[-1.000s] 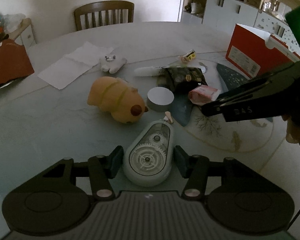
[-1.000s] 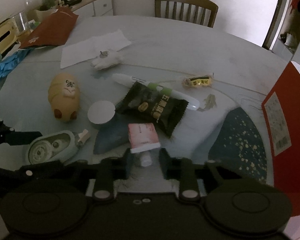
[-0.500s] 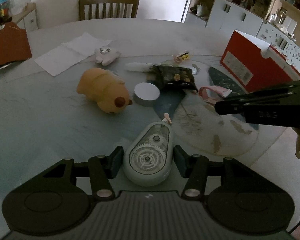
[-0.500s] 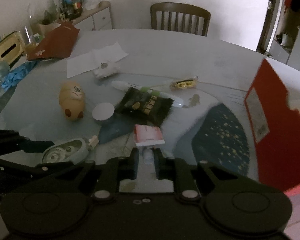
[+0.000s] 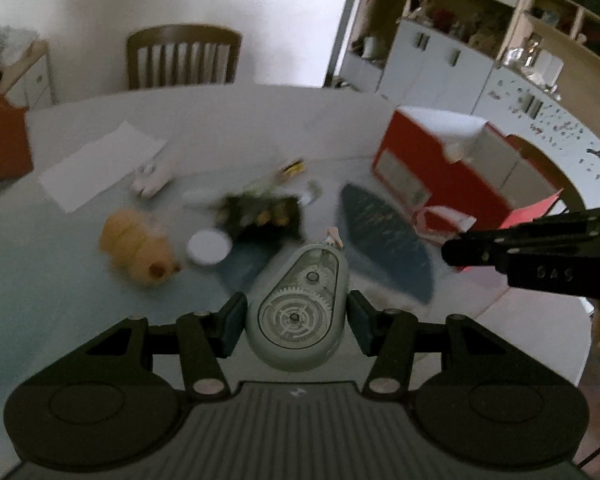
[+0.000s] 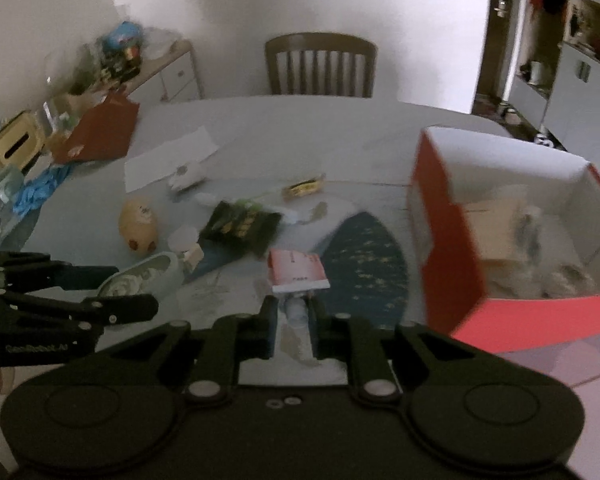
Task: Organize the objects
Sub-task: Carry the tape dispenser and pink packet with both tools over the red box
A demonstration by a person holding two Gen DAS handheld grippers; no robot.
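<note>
My left gripper (image 5: 296,322) is shut on a grey-green correction tape dispenser (image 5: 298,304) with clear gears, held above the round table (image 5: 80,280). My right gripper (image 6: 294,320) is shut on the white cap end of a small pink tube (image 6: 298,276). It hangs just left of the open red box (image 6: 452,216), whose white inside holds several blurred items. In the left wrist view the right gripper (image 5: 451,250) reaches in from the right, with the pink tube (image 5: 440,220) in front of the red box (image 5: 432,172). The left gripper (image 6: 136,289) with the dispenser (image 6: 144,276) shows at the left.
On the table lie an orange hamster toy (image 5: 140,244), a white round lid (image 5: 209,246), a dark snack packet (image 5: 260,216), a yellow candy (image 6: 304,188), a small white plush (image 5: 152,178) and a paper sheet (image 5: 100,164). A chair (image 6: 320,64) stands behind; clutter (image 6: 60,140) at far left.
Both grippers have risen and drifted right toward the red box, each carrying its object. The box's open inside has come into the right wrist view.
</note>
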